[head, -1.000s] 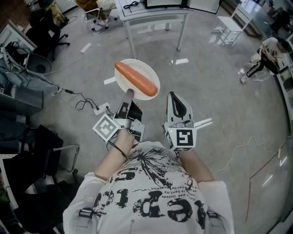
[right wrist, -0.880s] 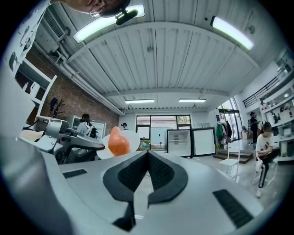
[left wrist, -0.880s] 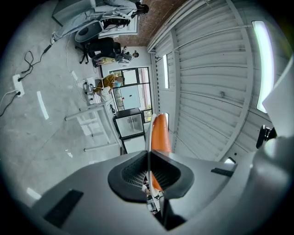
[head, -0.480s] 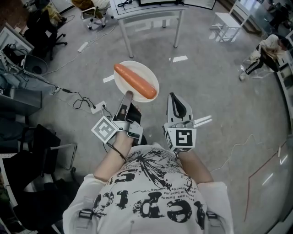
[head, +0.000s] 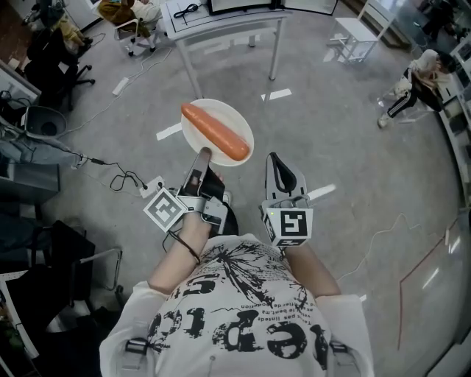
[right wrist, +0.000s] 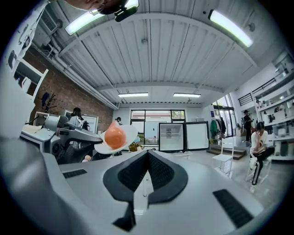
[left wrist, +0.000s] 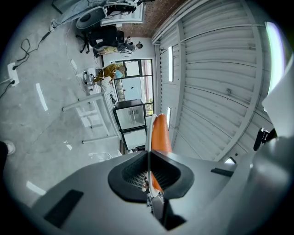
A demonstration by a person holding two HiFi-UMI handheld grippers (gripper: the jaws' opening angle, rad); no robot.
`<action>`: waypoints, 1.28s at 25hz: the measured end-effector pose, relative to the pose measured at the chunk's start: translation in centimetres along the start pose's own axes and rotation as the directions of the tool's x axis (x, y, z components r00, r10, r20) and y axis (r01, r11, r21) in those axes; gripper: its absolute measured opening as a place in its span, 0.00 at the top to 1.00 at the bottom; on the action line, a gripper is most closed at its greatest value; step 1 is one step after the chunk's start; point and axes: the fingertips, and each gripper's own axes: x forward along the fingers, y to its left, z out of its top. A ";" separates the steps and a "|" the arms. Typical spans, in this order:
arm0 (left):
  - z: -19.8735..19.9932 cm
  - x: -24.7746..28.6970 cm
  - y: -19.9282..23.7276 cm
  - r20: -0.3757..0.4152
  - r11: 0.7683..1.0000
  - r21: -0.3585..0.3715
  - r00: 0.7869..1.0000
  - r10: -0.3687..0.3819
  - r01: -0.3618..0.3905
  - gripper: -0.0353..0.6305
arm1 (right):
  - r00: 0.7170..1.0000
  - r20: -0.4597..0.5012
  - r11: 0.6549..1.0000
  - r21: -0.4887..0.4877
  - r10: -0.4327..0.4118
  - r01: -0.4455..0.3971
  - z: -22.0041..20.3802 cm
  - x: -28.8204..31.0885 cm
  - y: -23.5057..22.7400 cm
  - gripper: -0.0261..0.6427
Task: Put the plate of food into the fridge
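Plate [head: 229, 116] of food rides in the air above the grey floor [head: 346, 140], out in front of the person's chest, with its near rim clamped in the left gripper [head: 204, 152]. The food [head: 215, 132] is one long orange piece lying slantwise across the plate; whether it is a sausage or a carrot is hard to tell. In the left gripper view the plate [left wrist: 149, 137] shows only edge-on, as a thin white line running into the closed jaws, and the food [left wrist: 161, 135] hides the side beyond it. The right gripper [head: 275, 160] hangs just beside the plate, apart from it, with its jaws together on nothing. From the right gripper view the plate [right wrist: 127, 137] sits at the left with the food [right wrist: 114, 136] end-on, and the arm in front covers its lower left edge. Far across the room stands a glass-door fridge [right wrist: 171, 137], small in both gripper views [left wrist: 130, 114]; its shelves cannot be made out. A white bench [head: 221, 20] is cut off at the head view's top edge.
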 end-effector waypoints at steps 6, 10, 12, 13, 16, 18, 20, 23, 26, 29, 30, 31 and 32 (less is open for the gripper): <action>5.6 6.1 2.2 -0.040 0.999 -0.034 0.999 -0.014 0.012 0.91 | 1.000 0.003 0.998 -0.059 -0.031 0.031 1.1 7.9 0.2 0.96; 9.9 10.1 3.2 -0.069 0.999 -0.029 0.997 -0.036 0.034 0.91 | 0.998 0.016 0.996 -0.064 -0.059 0.060 1.9 13.1 0.4 0.96; 11.3 11.6 3.9 -0.084 0.999 -0.028 0.995 -0.049 0.047 0.91 | 0.997 0.015 0.994 -0.071 -0.077 0.077 1.4 14.9 0.6 0.96; 12.1 12.5 4.2 -0.093 0.998 -0.028 0.994 -0.052 0.050 0.91 | 0.996 0.011 0.994 -0.073 -0.085 0.086 1.2 15.9 0.6 0.96; 14.6 15.7 4.7 -0.115 0.998 -0.038 0.991 -0.063 0.059 0.91 | 0.995 -0.009 0.992 -0.075 -0.104 0.103 1.5 19.6 0.3 0.96; 15.6 17.4 5.1 -0.125 0.997 -0.053 0.990 -0.066 0.060 0.91 | 0.993 -0.023 0.991 -0.075 -0.113 0.111 1.6 21.4 -0.1 0.96; 15.7 18.5 6.0 -0.138 0.997 -0.063 0.989 -0.059 0.051 0.91 | 0.992 -0.038 0.990 -0.076 -0.123 0.119 1.4 22.8 -0.8 0.96; 15.3 20.2 7.3 -0.155 0.998 -0.063 0.987 -0.039 0.029 0.91 | 0.989 -0.060 0.989 -0.070 -0.135 0.131 0.6 24.4 -2.6 0.96; 14.8 22.4 8.2 -0.148 0.997 -0.074 0.989 -0.021 0.010 0.91 | 0.989 -0.073 0.991 -0.061 -0.126 0.122 0.2 26.0 -4.6 0.96; 14.3 25.1 9.3 -0.124 0.997 -0.071 0.992 0.004 -0.013 0.91 | 0.993 -0.075 0.995 -0.054 -0.092 0.088 -0.2 28.1 -6.9 0.96; 14.1 26.1 9.5 -0.114 0.997 -0.070 0.994 0.006 -0.014 0.91 | 0.994 -0.073 0.996 -0.053 -0.078 0.074 -0.2 28.8 -7.8 0.96; 13.9 27.3 9.6 -0.101 0.997 -0.070 0.995 0.007 -0.014 0.91 | 0.996 -0.070 0.997 -0.053 -0.063 0.060 -0.1 29.6 -8.7 0.96; 13.7 28.5 9.6 -0.086 0.997 -0.071 0.996 0.006 -0.012 0.91 | 0.997 -0.065 0.998 -0.054 -0.048 0.045 0.1 30.5 -9.8 0.96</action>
